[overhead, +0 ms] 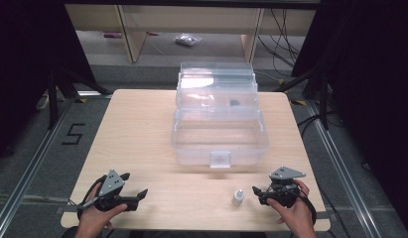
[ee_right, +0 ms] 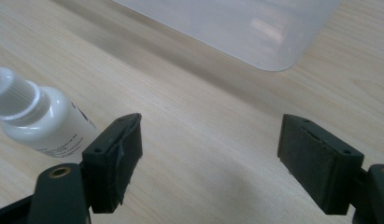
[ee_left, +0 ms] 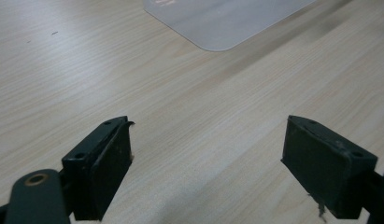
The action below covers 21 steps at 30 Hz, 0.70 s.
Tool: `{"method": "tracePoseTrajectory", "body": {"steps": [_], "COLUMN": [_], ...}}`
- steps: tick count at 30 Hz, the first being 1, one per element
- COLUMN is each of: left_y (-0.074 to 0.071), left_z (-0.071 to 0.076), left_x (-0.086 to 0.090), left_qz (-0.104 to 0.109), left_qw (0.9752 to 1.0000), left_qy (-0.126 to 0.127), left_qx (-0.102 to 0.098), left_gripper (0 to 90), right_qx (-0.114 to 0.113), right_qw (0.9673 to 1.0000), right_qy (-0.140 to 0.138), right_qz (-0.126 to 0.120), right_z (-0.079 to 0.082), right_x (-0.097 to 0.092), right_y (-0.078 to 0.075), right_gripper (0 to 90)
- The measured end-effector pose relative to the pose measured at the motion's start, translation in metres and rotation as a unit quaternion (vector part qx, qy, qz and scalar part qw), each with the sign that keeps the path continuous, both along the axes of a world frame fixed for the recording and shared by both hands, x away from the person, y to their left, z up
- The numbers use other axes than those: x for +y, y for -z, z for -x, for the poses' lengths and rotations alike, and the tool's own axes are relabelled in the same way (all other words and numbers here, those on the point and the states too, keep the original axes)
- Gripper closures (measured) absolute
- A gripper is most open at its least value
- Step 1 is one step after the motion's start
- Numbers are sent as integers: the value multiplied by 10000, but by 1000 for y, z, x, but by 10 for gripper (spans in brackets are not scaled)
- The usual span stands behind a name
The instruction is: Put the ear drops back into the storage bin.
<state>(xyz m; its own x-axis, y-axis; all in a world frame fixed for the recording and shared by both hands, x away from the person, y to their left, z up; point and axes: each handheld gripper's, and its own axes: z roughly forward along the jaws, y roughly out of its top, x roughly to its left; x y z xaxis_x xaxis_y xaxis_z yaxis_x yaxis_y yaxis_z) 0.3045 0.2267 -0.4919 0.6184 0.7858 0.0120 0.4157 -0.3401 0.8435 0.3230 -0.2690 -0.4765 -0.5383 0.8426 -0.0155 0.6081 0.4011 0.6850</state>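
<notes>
- Dropper bottle: small white plastic one with a ribbed cap, standing upright near the front edge of the desk, just beside the right gripper on its inner side. In the right gripper view it's the rounded white body with some tiny dark print I can't read, right up against the outside of one finger, not between the two.
- Clear plastic storage box: see-through, rounded corners, sitting mid-desk with its lid flipped open and tiered trays stepped up toward the back. There's a little square latch tab on the front wall. Something small and dark sits in an upper tray, too tiny to tell what it is.
- Desk is pale wood-grain laminate with rounded corners, smooth and matte.
- Left gripper: held low at the front-left corner, pointing in toward the middle. Its fingers are spread wide apart, nothing between them, just bare wood. Pads look like worn black rubber with scuffed edges.
- Right gripper: at the front right, pointing left toward the bottle, its fingers also released wide and holding nothing.
- Both hands wrap the handles from below, with a grey three-cornered plate on top of each gripper.
</notes>
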Motion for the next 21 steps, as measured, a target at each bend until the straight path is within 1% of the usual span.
{"method": "tracePoseTrajectory", "body": {"steps": [2, 3, 5, 7, 8, 11, 12, 14, 17, 18, 19, 20, 21], "left_y": [0, 0, 0, 0, 0, 0, 0, 0, 0, 0, 0, 1, 1], "left_z": [0, 0, 0, 0, 0, 0, 0, 0, 0, 0, 0, 0, 0], "left_x": [0, 0, 0, 0, 0, 0, -1, -1, -1, -1, -1, -1, -1], "left_qz": [-4, -3, -9, -3, -7, -4, 37, 26, 27, 38, 35, 33, 33], "left_qw": [10000, 10000, 10000, 10000, 10000, 10000, 10000, 10000, 10000, 10000, 10000, 10000, 10000], "left_qy": [1, 0, -23, -22, -17, -28, -39, -31, -33, -44, -43, -47, -47], "left_qx": [-1, -4, 17, 15, 8, 15, 6, 2, 1, 11, 16, 20, 20], "left_gripper": [152, 153, 152, 152, 152, 152, 152, 152, 152, 152, 153, 152, 152], "right_qx": [31, 11, 75, 58, 109, 131, 156, 185, 188, 176, 253, 193, 193], "right_qw": [10000, 10000, 10000, 10000, 9999, 9999, 9998, 9998, 9997, 9997, 9996, 9995, 9995], "right_qy": [-1, 0, -48, -67, -78, -94, -98, -118, -128, -169, -140, -220, -220], "right_qz": [0, -18, 14, 18, 31, 36, -2, 20, 25, 47, 24, 108, 108], "right_z": [0, 0, 0, 0, 0, 0, 1, 1, 2, 2, 3, 3, 3], "right_x": [0, 0, 0, 0, 1, 1, 1, 2, 3, 3, 4, 5, 5], "right_y": [0, 0, -1, -1, -2, -2, -2, -4, -5, -6, -7, -7, -7], "right_gripper": [220, 221, 221, 223, 227, 228, 230, 234, 234, 235, 237, 240, 240]}}
